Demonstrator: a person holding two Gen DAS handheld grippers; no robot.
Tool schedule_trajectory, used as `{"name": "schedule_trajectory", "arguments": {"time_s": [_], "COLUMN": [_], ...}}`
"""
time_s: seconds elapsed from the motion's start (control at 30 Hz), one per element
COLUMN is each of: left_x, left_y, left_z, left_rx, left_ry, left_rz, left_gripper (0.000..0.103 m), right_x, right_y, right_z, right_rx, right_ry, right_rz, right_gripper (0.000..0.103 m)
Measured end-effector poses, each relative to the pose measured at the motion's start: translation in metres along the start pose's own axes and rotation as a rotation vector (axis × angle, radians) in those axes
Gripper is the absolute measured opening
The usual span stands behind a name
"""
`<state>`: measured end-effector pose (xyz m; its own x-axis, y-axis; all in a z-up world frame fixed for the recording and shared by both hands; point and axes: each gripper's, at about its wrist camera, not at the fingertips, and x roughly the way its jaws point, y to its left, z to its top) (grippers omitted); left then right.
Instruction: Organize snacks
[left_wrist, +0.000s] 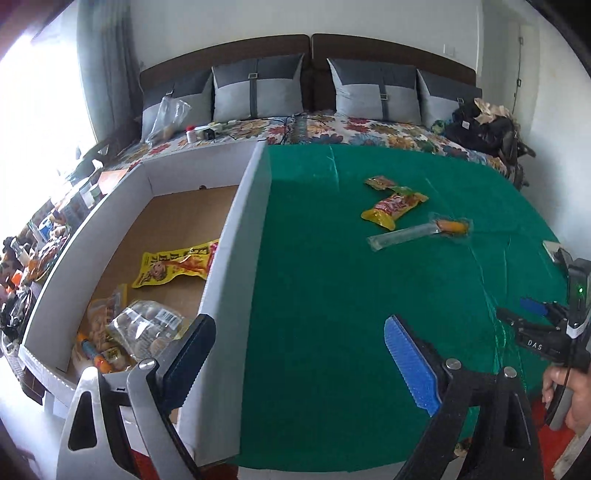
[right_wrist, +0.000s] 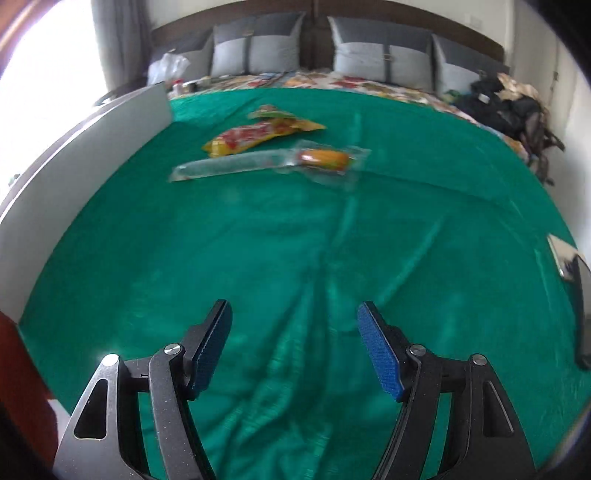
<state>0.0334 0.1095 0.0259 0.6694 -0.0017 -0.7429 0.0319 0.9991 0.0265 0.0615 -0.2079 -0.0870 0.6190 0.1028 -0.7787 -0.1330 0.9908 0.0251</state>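
We have both tools empty and spread apart over the green cloth (right_wrist: 295, 240) on the bed. The left tool (left_wrist: 295, 354) hangs wide open with one finger over the box (left_wrist: 236, 266) wall and the other over the cloth; nothing is between its pads. The right tool (right_wrist: 294, 347) is also open and holds nothing, pointing down toward the cloth with the remaining snacks ahead of it.

Three snacks are left outside: a small orange packet (left_wrist: 378, 181) farthest away, a yellow-and-red packet (left_wrist: 395, 206) touching it, and a long clear wrapper with an orange piece (left_wrist: 421, 232) nearest us, lying just beside the yellow one. Inside the box already lie a yellow bag (left_wrist: 173, 266), a clear pack of round pieces (left_wrist: 147, 325) and a few smaller things in the near corner.

We judge the step in hand to be reaching for the next snack, most likely the clear wrapper since it lies closest. To do it well we should come down over its thicker orange end, close across its narrow width, and lift it clear before carrying it over.

The tall white wall of the box stands between the snacks and the inside, so the carry must rise over it. The cloth is wrinkled and could be pinched along with a flat wrapper. Pillows (left_wrist: 258, 88), a plastic bag (left_wrist: 166, 118) and dark clothes (left_wrist: 484, 129) lie well away at the head of the bed.
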Motion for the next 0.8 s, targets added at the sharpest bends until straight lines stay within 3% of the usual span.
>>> {"name": "schedule_trajectory", "arguments": {"time_s": [0.13, 0.23, 0.4, 0.8], "left_x": [0.005, 0.003, 0.003, 0.006], "left_y": [-0.025, -0.037, -0.049, -0.053], "left_z": [0.005, 0.006, 0.005, 0.004], "left_rx": [0.038, 0.073, 0.11, 0.13], "left_ry": [0.005, -0.001, -0.016, -0.009], "left_rz": [0.018, 0.037, 0.062, 0.089], "left_gripper": [0.092, 0.093, 0.096, 0.096], "right_x": [-0.012, -0.012, 0.005, 0.013], "right_y": [-0.028, -0.027, -0.018, -0.008], "right_z": [0.01, 0.016, 0.015, 0.009], "right_rx": [0.151, 0.149, 0.136, 0.095], "right_ry": [-0.047, -0.08, -0.036, -0.02], "right_rz": [0.012, 0.004, 0.026, 0.023], "right_gripper": [0.074, 0.074, 0.074, 0.074]}}
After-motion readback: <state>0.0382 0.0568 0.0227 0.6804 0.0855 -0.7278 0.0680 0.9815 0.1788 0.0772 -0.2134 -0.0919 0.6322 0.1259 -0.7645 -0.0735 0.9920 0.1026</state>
